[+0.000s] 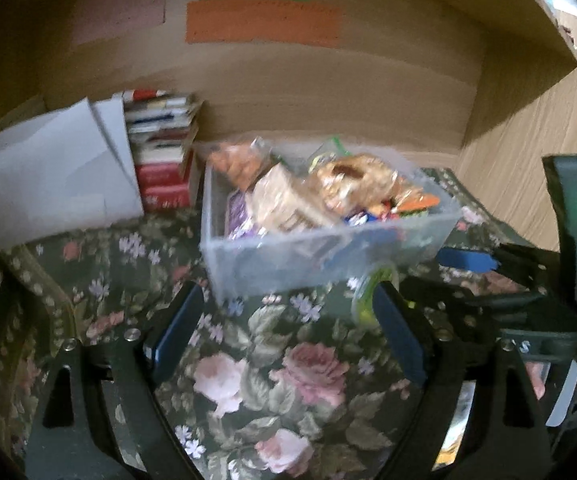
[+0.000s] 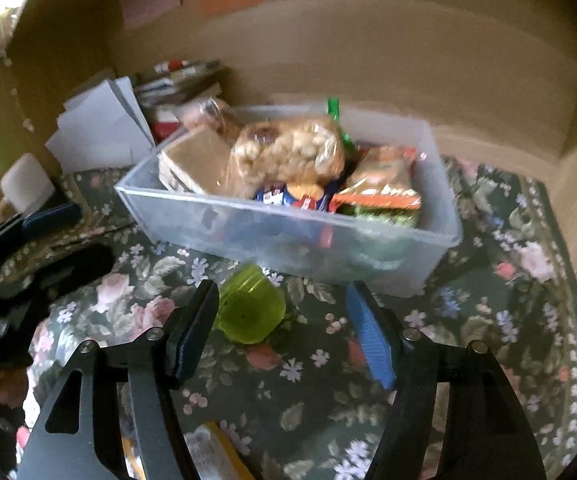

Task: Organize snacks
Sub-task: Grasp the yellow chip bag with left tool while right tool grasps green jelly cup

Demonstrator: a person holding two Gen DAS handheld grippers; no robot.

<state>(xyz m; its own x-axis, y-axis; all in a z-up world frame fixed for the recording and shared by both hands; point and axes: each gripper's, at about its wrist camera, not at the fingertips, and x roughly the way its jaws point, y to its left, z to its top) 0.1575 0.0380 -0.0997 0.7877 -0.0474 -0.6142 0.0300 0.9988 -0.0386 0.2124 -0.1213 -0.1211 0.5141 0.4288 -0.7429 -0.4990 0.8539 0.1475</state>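
snacks point(image 2: 288, 152) fill a clear plastic bin point(image 2: 288, 240) standing on a floral cloth point(image 2: 308, 400), close to the brown cardboard wall point(image 2: 408, 60) at the back edge. a green lidded cup point(image 2: 248, 304) lies on its side on the cloth, just in front of the bin's near wall. the right wrist view shows the cup whole, plus a white mug point(image 2: 26, 186) near the cloth's left edge; the left wrist view shows only a sliver of the cup point(image 1: 368, 292) behind one blue pad, but gives a plainer sight of the stacked books point(image 1: 160, 148) and white papers point(image 1: 56, 172) in the back left corner. left claw point(image 1: 288, 336): jaws wide apart, empty, over bare cloth. right claw point(image 2: 284, 328): jaws apart, nothing clamped; its left pad sits just beside the cup, contact uncertain. open cloth lies in front of the bin and to its right; the wall closes the back, the books and papers the left.
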